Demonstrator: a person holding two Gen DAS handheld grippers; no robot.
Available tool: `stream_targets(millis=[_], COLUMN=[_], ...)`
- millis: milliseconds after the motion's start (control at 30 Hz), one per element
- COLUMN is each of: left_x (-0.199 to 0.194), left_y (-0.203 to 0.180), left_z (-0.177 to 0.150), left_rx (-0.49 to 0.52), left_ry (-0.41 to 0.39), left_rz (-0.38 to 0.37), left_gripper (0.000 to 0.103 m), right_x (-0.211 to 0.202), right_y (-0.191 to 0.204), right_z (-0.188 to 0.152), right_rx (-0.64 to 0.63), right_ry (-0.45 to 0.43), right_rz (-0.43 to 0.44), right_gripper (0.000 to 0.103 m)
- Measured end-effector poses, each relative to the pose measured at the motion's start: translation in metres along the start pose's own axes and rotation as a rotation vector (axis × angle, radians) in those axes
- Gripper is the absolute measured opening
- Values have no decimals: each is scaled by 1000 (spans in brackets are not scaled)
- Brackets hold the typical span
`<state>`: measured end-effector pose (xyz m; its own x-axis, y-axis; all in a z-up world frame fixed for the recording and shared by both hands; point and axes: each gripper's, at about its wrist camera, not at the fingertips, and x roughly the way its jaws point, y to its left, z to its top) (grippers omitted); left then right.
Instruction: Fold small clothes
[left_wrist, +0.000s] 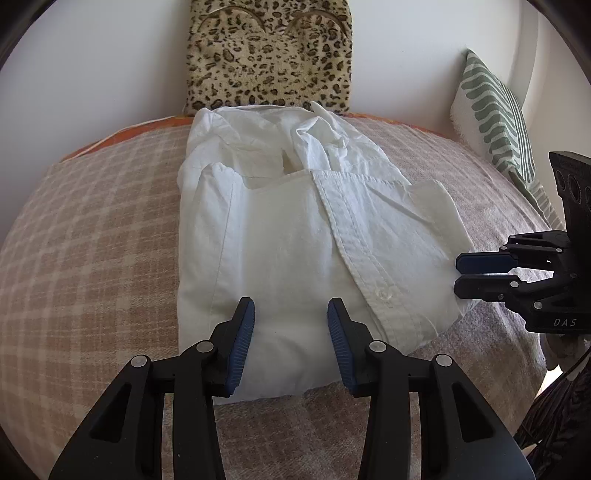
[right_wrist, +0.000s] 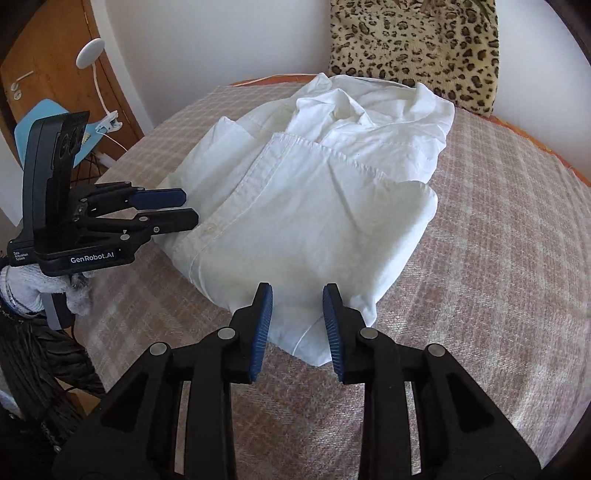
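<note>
Both grippers, left (left_wrist: 291, 314) and right (right_wrist: 297, 301), hover unclenched (nothing gripped) over folded white shirt (left_wrist: 295, 229).

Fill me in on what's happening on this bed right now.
A person with a handheld gripper in each hand is folding a white shirt on a plaid blanket. The shirt lies folded into a compact bundle. The left gripper and the right gripper both sit open at its near edges, gripping nothing. A leopard-print cushion leans on the wall behind.
</note>
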<state>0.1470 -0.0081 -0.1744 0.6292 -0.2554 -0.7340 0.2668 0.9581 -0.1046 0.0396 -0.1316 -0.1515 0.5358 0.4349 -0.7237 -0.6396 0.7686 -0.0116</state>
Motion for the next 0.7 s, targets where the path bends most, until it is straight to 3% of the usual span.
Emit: stream_targets(millis=[133,267,333,433,500,567,700], left_x=[-3,-16,-19,-7,-2,-9,-26], left_y=[1,19,31,56,70,67,47], left_z=[0,3,5,4,2,6,22], left_rx=[5,-88,-118,-193,-260,-239,-153], left_ry=[-11,-43,-54,-3,12,-22,-119], left_rz=[10,17,39,90,72,103,98], left_gripper=[39,39,39,39,41,40,38], right_x=[-1,-19,-25,-28,-29,-32,-37], right_y=[0,-7,-12,-18,-20,-20,-26], right_z=[0,7,11,16,18,20,21], right_rx=[1,72,106,131,144,153,213], right_ry=[-2,-53,-73,-86,-93,-101,-117], right_rz=[-5,70,59,50,49,45,8], right_gripper=[25,29,30,30,30,30,31])
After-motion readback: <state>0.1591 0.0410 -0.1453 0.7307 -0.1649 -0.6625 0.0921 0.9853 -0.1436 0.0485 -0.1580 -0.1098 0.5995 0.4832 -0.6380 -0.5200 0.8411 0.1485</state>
